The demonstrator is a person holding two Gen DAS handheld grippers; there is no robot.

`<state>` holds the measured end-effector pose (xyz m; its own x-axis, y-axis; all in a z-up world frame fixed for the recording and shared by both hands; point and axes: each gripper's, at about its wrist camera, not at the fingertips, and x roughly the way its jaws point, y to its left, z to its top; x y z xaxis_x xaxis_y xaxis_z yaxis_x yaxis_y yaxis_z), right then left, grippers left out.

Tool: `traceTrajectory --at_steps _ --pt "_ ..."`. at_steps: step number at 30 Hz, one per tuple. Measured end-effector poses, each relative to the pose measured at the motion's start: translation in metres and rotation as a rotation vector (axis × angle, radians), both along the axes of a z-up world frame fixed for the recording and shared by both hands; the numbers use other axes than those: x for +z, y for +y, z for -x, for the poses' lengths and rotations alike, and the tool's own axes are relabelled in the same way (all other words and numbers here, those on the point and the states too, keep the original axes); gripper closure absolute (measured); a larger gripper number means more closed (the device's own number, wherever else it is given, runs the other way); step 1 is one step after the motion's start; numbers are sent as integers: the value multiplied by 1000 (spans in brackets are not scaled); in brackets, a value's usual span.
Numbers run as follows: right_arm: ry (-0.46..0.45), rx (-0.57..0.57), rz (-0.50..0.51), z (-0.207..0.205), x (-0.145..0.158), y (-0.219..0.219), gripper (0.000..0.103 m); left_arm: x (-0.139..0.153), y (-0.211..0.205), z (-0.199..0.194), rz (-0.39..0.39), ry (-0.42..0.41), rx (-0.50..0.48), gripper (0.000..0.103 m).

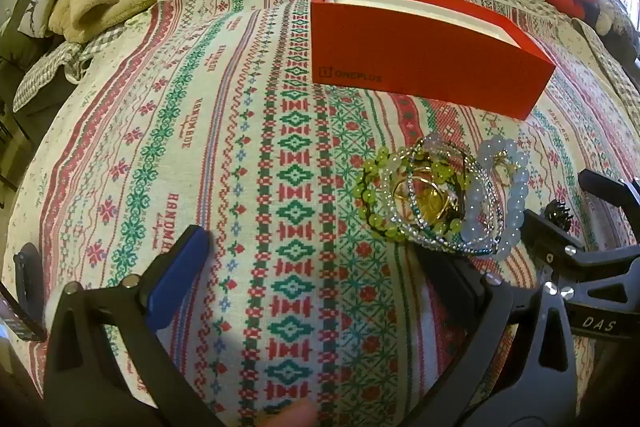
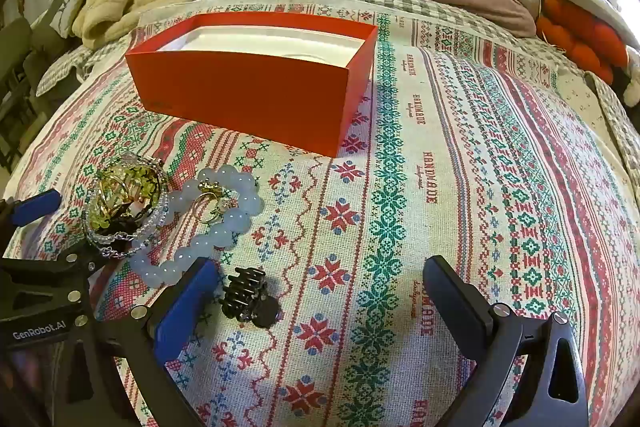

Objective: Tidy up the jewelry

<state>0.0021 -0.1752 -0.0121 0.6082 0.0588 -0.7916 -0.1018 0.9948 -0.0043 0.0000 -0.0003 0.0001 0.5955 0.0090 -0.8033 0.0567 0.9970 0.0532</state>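
Both my claws gape empty over the bed: bracelet pile (image 1: 436, 199) lies at 1 o'clock off my left claw (image 1: 320, 275), nearer than my right claw (image 2: 320, 291); red box (image 1: 420, 55) beyond at 12.

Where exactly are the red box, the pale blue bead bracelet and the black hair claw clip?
red box (image 2: 256, 99): right wrist view, on its long front wall.
pale blue bead bracelet (image 2: 240, 217): right wrist view, on a bead of its right side.
black hair claw clip (image 2: 248, 297): right wrist view, on its toothed body.
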Motion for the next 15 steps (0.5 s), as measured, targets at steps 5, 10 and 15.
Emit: traceTrajectory --at_steps 5,10,15 --pt "-9 -6 1 3 1 -4 0 1 2 0 12 12 3 0" --pt "90 -23 -5 10 15 -5 0 8 8 4 22 66 -8 0" --pt "108 -32 88 22 43 -3 0 24 12 10 45 133 0 0"
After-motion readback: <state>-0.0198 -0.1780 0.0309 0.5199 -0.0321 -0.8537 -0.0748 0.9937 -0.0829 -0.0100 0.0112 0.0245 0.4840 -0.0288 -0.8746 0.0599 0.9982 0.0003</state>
